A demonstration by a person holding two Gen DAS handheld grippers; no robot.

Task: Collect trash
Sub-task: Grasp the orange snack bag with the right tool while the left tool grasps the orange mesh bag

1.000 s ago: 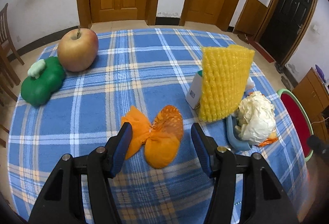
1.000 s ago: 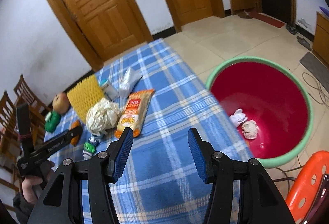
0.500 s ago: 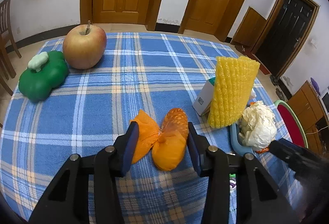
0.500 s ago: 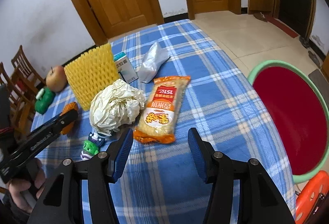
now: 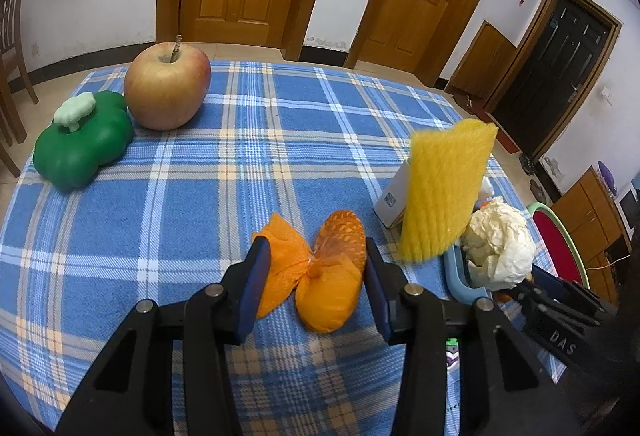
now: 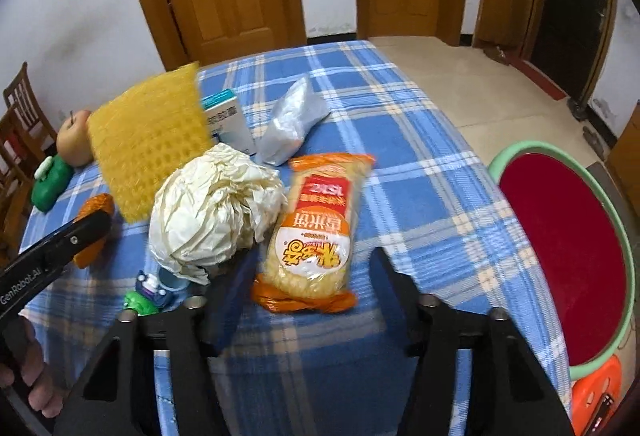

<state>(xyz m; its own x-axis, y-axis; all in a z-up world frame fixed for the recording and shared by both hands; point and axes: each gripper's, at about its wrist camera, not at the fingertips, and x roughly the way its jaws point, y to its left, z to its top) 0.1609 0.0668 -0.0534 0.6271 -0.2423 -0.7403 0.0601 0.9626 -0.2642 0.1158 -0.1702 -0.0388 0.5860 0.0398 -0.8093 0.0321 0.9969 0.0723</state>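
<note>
left gripper (image 5: 312,288) clamps crumpled orange mesh fruit net (image 5: 316,276) | light, soft, squashy; pinch knotted waist | right gripper (image 6: 304,300) closing, jaws flank orange snack packet (image 6: 316,232), not yet pressing

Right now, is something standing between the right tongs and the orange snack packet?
No. The right tongs are closing with the snack packet directly between their fingers. The crumpled white paper lies beside it, not in the way.
</note>
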